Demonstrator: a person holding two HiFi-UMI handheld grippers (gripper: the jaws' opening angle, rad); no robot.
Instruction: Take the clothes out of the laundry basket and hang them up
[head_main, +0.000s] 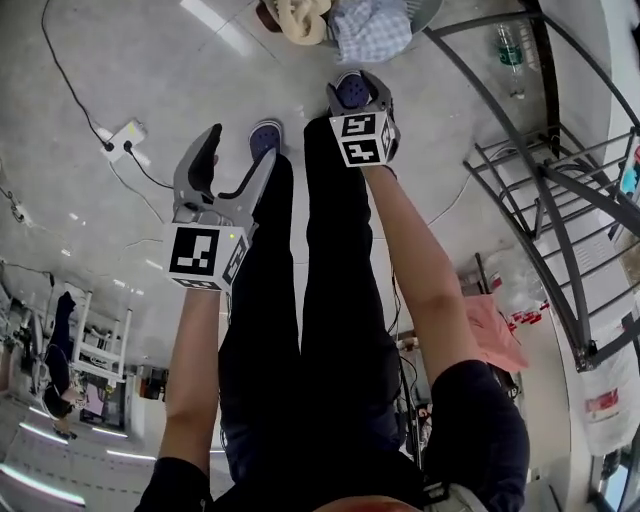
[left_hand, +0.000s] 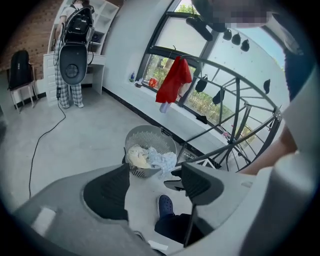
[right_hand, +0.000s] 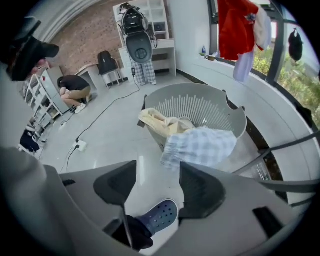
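Observation:
The grey laundry basket (head_main: 424, 14) stands on the floor ahead of my feet. It holds a cream cloth (head_main: 300, 18) and a blue checked cloth (head_main: 370, 30) that spills over its near rim. The right gripper view shows the basket (right_hand: 197, 106), the cream cloth (right_hand: 160, 122) and the checked cloth (right_hand: 200, 147) close ahead. From the left gripper view the basket (left_hand: 150, 139) looks farther off. My left gripper (head_main: 240, 150) (left_hand: 152, 187) and right gripper (head_main: 360, 82) (right_hand: 156, 187) both point down, open and empty, above the floor short of the basket.
A dark metal drying rack (head_main: 560, 200) (left_hand: 235, 100) stands to the right, with a red garment (left_hand: 174, 80) (right_hand: 235, 27) hung on it. A pink cloth (head_main: 495, 330) and a bottle (head_main: 510, 50) lie near the rack. A power strip (head_main: 122, 135) with cables is on the floor at left.

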